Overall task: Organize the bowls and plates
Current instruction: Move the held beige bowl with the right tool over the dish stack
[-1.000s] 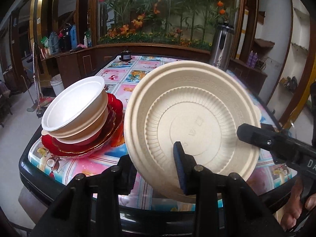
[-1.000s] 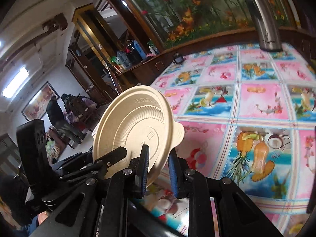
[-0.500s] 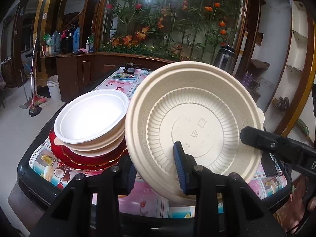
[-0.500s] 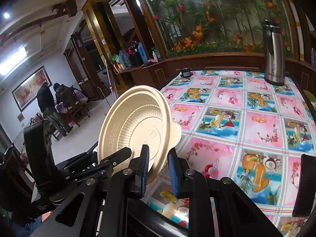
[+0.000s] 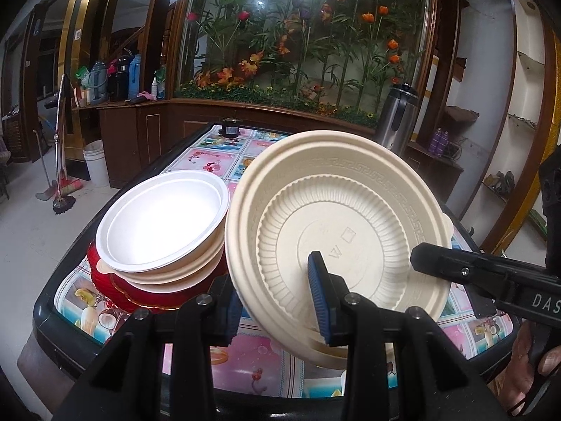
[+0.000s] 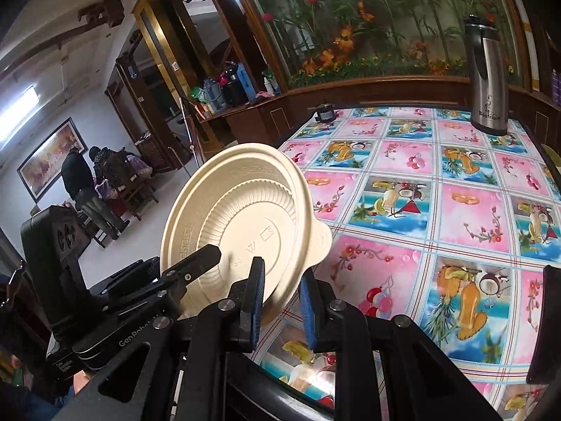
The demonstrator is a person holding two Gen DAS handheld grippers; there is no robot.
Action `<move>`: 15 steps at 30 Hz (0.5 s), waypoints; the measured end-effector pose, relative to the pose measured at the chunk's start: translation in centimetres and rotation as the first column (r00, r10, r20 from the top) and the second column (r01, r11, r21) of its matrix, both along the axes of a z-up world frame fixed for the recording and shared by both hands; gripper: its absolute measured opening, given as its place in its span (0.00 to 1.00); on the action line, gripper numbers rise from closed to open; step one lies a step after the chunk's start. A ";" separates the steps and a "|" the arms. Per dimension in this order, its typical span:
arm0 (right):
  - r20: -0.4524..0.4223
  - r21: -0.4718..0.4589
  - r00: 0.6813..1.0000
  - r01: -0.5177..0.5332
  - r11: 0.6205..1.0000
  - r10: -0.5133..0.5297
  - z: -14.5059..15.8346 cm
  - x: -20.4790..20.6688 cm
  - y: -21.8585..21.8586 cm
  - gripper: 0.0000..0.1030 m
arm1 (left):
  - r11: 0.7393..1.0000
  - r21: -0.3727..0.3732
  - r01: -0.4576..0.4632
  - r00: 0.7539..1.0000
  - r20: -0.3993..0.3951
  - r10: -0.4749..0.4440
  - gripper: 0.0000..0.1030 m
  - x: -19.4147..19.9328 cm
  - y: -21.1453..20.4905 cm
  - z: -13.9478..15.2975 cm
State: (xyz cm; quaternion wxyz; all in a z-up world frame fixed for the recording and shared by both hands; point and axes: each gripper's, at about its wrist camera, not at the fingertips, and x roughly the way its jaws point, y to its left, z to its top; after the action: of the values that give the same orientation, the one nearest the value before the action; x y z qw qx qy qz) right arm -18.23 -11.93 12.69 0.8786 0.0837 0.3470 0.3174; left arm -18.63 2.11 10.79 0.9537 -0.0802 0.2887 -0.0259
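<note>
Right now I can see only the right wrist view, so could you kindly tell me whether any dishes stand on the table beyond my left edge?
Observer: Yes. The left wrist view shows a white bowl near the corner of the table, left of the beige plate.
Operator: Thank you. What is under that bowl?
Observer: It sits on beige dishes, and these rest on red plates.
Operator: How does the left gripper hold the plate?
Observer: The left gripper has one finger behind the plate and its blue pad on the ribbed underside.
</note>
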 end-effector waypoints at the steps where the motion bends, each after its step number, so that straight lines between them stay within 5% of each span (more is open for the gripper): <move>1: -0.002 0.006 1.000 -0.001 1.000 0.001 -0.1 0.0 -0.1 0.20 | 1.000 0.004 -0.002 1.000 -0.002 0.002 0.31 0.0 0.0 -0.1; 15: -0.028 0.018 0.999 -0.042 0.999 0.043 0.0 -1.0 -1.2 0.20 | 0.995 0.086 -0.043 0.999 -0.022 0.045 0.31 -2.0 -2.0 1.1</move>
State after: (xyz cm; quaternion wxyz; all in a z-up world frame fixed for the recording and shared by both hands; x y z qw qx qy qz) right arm -19.24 -13.15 12.71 0.8659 0.0884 0.3582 0.3377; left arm -20.62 0.12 11.85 0.9531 -0.0459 0.2990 0.0085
